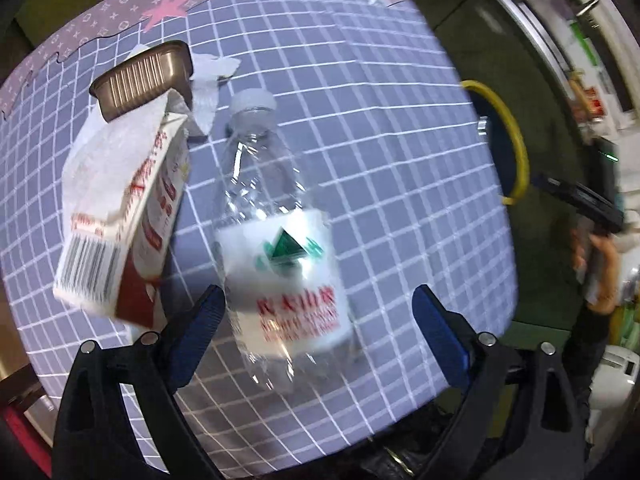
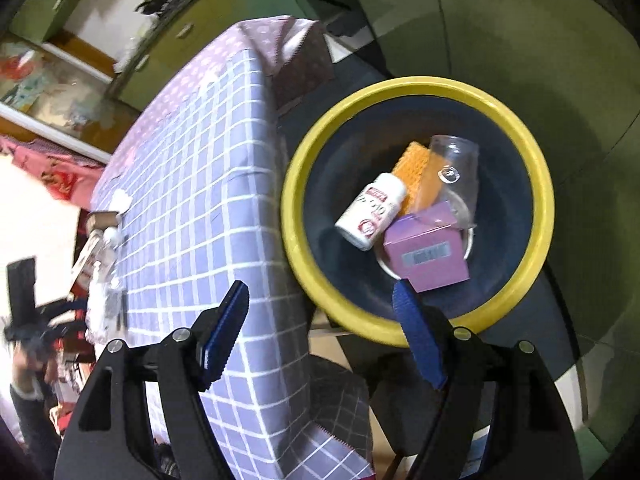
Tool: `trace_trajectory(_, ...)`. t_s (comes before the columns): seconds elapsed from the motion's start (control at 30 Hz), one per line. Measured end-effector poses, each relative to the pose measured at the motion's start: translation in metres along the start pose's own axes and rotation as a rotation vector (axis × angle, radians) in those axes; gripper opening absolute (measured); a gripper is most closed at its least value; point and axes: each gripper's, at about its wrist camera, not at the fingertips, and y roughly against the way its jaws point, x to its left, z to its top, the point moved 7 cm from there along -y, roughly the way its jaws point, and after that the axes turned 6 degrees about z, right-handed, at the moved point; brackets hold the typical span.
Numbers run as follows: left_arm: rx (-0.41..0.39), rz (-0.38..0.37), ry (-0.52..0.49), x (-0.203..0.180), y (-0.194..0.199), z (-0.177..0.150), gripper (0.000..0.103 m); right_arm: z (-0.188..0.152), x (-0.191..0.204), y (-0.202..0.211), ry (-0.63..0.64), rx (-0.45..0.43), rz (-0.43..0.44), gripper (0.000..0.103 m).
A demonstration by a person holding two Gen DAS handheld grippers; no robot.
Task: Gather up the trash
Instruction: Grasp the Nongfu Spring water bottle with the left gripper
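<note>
A clear plastic water bottle (image 1: 276,208) with a white label lies on the checked tablecloth (image 1: 380,128). My left gripper (image 1: 316,296) points down over its lower half, jaws wide open; the left pad is close by the bottle's side and the right pad stands well away. Left of the bottle lie a red and white carton (image 1: 120,216), a brown foil tray (image 1: 144,76) and a crumpled tissue (image 1: 208,80). My right gripper (image 2: 320,286) is open and holds nothing, between the table's edge and the yellow-rimmed bin (image 2: 416,84). Inside the bin are a white bottle (image 2: 372,212), a purple box (image 2: 428,256), a clear cup (image 2: 456,172) and an orange piece (image 2: 416,172).
The bin (image 1: 516,148) stands on the floor just off the table's right edge. A hand (image 1: 600,264) on the other gripper shows at the far right of the left wrist view. Green cabinets and a metal rail lie beyond the table. The cloth (image 2: 192,184) hangs over the table's corner.
</note>
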Motion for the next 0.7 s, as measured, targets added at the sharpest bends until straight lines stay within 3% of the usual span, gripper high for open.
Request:
trace_trajectory(0.37, 0.078, 0.033, 0.040, 0.006, -0.029, 0.023, 0.088, -0.036, 0.015, 0.006, 0.065, 0.020, 0.054, 0.078)
trace_trajectory(0.47, 0.084, 0.035, 0.039, 0.007, -0.033, 0.029, 0.082, -0.038, 0.014, 0.003, 0.065, 0.026, 0.059, 0.078)
trace_trajectory(0.6, 0.097, 0.041, 0.030, 0.008, -0.038, 0.034, 0.066, -0.038, 0.014, -0.001, 0.067, 0.035, 0.061, 0.078)
trace_trajectory(0.7, 0.099, 0.048, 0.016, 0.009, -0.039, 0.034, 0.065, -0.039, 0.016, -0.003, 0.075, 0.042, 0.062, 0.079)
